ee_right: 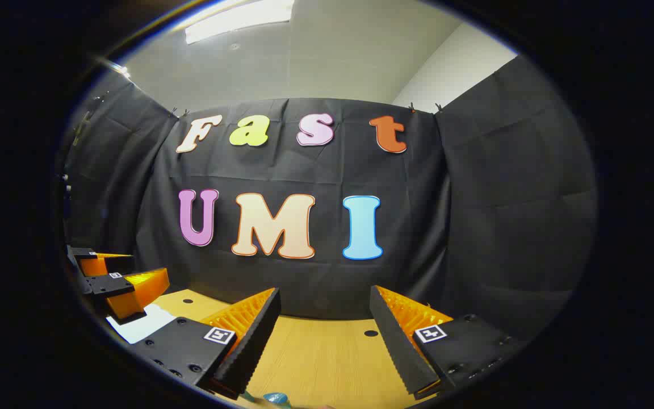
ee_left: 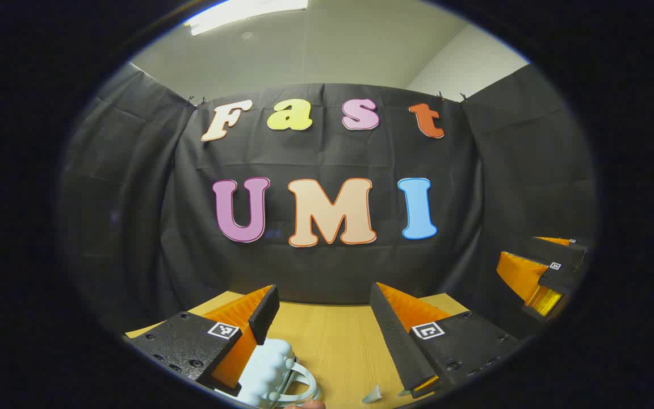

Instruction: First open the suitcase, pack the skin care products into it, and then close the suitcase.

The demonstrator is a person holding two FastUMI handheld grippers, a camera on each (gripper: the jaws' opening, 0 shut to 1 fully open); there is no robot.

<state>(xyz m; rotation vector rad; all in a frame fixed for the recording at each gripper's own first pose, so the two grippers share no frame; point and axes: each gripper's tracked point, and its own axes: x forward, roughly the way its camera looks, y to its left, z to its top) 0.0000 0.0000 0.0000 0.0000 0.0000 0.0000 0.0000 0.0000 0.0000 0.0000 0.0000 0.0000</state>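
In the left gripper view, a small pale blue suitcase (ee_left: 270, 369) with a bumpy shell and a looped handle lies on the wooden table (ee_left: 332, 341), low and just inside my left finger. My left gripper (ee_left: 324, 292) is open above the table with nothing between its fingers. The right gripper (ee_left: 540, 272) hangs at the far right. In the right gripper view, my right gripper (ee_right: 324, 295) is open over bare wood. The left gripper (ee_right: 114, 278) shows at the far left above a pale flat surface (ee_right: 139, 326). A small blue rounded thing (ee_right: 276, 399) peeks in at the bottom edge.
A small silvery piece (ee_left: 373, 394) lies on the table near my left gripper's right finger. The tabletop (ee_right: 327, 352) has a round hole (ee_right: 370, 333) near the back. Black cloth walls close the booth behind and on both sides.
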